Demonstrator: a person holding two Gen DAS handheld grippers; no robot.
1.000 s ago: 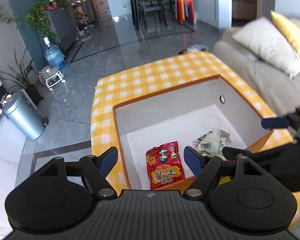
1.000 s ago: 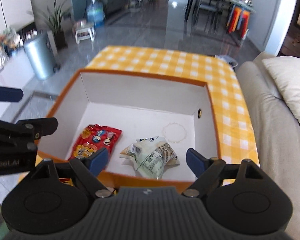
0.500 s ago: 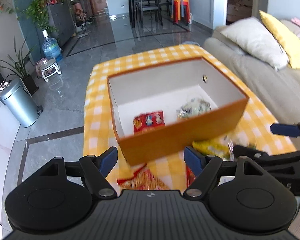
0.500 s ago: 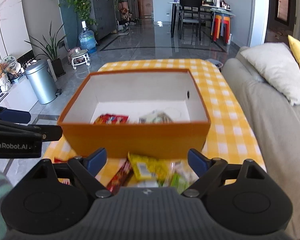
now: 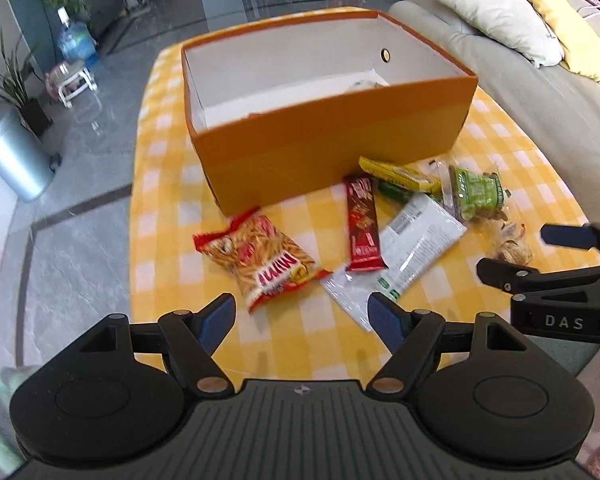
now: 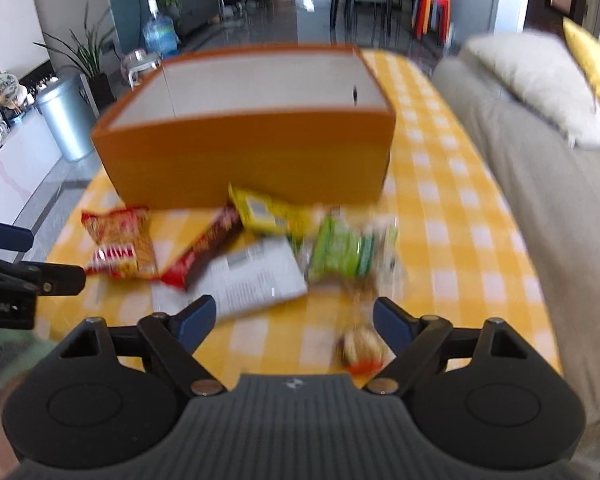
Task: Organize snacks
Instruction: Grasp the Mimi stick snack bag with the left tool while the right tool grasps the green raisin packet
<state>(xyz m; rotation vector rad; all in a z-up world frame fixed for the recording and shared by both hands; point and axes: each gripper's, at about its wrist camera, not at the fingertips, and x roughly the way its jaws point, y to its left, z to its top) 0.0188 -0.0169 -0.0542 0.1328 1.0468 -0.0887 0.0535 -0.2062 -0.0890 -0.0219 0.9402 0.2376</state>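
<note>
Left wrist view: table under a yellow-and-white checked cloth (image 5: 300, 332), grey polished tile floor beyond it. An orange box (image 5: 332, 152) with a white inside stands on the cloth, open at the top; little of its contents shows over the near wall. The snacks lie loose on the cloth just in front of the box: a red bag of potato sticks (image 5: 260, 260), a dark red bar (image 5: 363, 226) beside it, a white sachet (image 5: 416, 246) partly under the bar, a yellow packet (image 5: 396, 174) against the box wall, a green packet (image 5: 476, 194), and a clear-wrapped pastry (image 5: 510, 240) nearest the sofa side.

Left gripper (image 5: 300, 316): jaws wide apart, nothing between the pads, held above the cloth near the potato sticks. Right gripper (image 6: 296, 320): jaws also spread wide and holding nothing; the pastry lies below them, close to the right finger. Right wrist view is motion-blurred.

Room: beige sofa (image 5: 552, 92) along one side with a cream cushion (image 5: 496, 12) and a yellow cushion (image 5: 560, 20). Opposite side: metal pedal bin (image 5: 12, 156), water jug (image 5: 74, 42), small white stool (image 5: 74, 82), potted plants. Dining chairs at the far end.
</note>
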